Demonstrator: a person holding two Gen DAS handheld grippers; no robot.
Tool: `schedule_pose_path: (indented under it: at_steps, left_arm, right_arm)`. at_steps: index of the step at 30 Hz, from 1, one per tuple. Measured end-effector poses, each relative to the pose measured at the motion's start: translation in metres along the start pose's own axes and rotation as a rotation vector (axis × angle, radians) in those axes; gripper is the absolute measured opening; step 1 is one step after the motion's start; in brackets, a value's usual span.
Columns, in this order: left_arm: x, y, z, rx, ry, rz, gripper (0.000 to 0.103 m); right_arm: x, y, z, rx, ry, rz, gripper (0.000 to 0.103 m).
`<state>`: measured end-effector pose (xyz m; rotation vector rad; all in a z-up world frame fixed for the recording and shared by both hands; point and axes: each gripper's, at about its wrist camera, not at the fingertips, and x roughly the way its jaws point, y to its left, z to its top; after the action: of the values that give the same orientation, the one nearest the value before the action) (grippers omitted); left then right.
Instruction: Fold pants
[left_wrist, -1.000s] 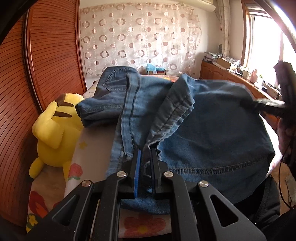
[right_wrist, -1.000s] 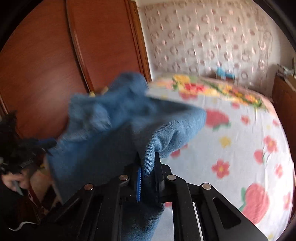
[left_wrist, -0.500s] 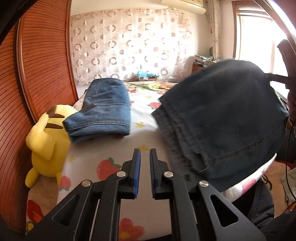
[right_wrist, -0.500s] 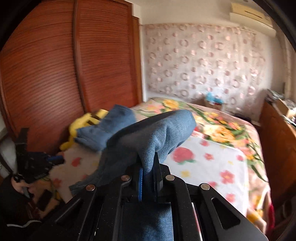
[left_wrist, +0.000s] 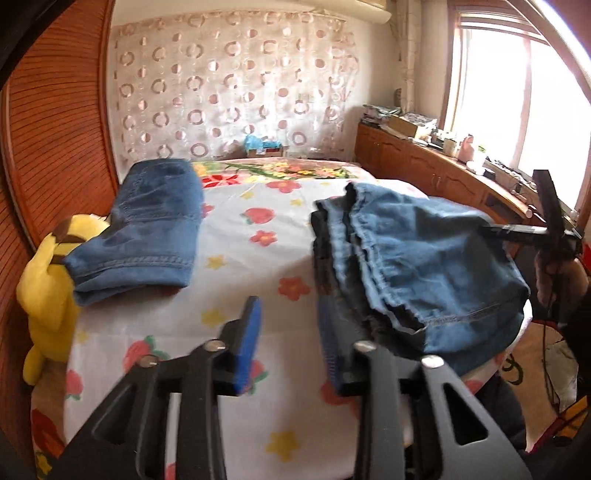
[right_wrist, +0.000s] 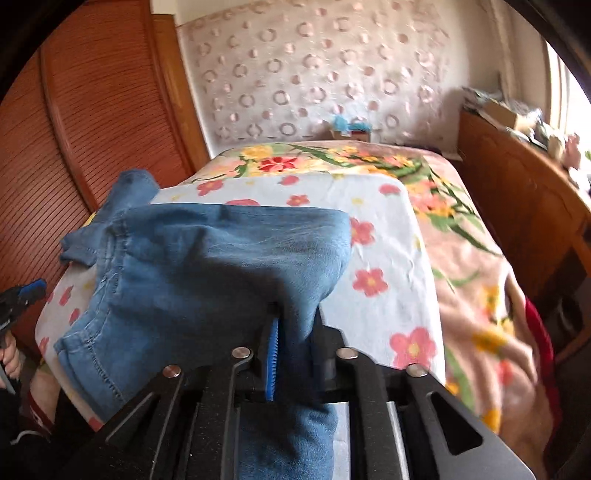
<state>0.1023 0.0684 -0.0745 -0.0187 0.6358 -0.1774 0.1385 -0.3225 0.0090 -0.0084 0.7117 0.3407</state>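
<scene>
Yellow plush (left_wrist: 46, 291) at bed's left edge, touching a folded pair of jeans (left_wrist: 147, 229). Left claw (left_wrist: 286, 347) spread wide, holding nothing, over the floral sheet (left_wrist: 240, 280). Pants (left_wrist: 417, 266) folded in a bundle on the bed's right front corner, just beside the left claw's right finger. Right claw (right_wrist: 293, 354) clamped on a fold of the pants (right_wrist: 221, 266), fabric draped over its fingers.

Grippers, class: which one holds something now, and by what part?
The right gripper pinches the folded jeans at their near edge; the left gripper is open, holding nothing.
</scene>
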Motion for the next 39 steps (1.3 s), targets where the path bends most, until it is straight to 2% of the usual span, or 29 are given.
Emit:
schedule_pose_path:
  at_steps: [1,4,7,10,15,20,31,34,37,39]
  left_arm:
    - [0.001,-0.002,0.0,0.006,-0.005,-0.005,0.05]
    - [0.01,-0.016,0.007,0.029,-0.001,-0.035,0.054]
    - [0.016,-0.033,0.011,0.044,0.008,-0.07,0.06]
    - [0.023,-0.057,0.013,0.08,0.021,-0.104,0.06]
    - [0.029,-0.087,0.013,0.12,0.025,-0.143,0.06]
    - [0.037,-0.106,0.009,0.142,0.049,-0.166,0.06]
    - [0.059,-0.108,-0.005,0.153,0.119,-0.145,0.06]
    - [0.068,-0.105,-0.013,0.119,0.143,-0.16,0.064]
    - [0.072,-0.101,-0.016,0.081,0.154,-0.197,0.07]
    - [0.072,-0.102,-0.017,0.091,0.152,-0.202,0.073]
  right_arm:
    - [0.0,0.001,-0.004,0.003,0.011,-0.005,0.026]
    - [-0.009,0.008,-0.012,0.003,0.016,-0.012,0.03]
    - [-0.02,0.006,-0.021,0.01,0.008,-0.004,0.049]
    - [-0.035,0.005,-0.031,0.016,-0.003,0.026,0.05]
    - [-0.051,0.012,-0.051,-0.012,-0.021,0.002,0.051]
    - [-0.061,0.025,-0.061,-0.037,-0.004,-0.024,0.051]
    - [-0.06,0.016,-0.069,0.005,-0.013,-0.062,0.051]
    - [-0.049,0.014,-0.073,0.023,0.032,-0.046,0.055]
    - [-0.046,0.014,-0.079,0.031,0.036,-0.054,0.06]
    - [-0.047,0.013,-0.08,0.04,0.031,-0.052,0.06]
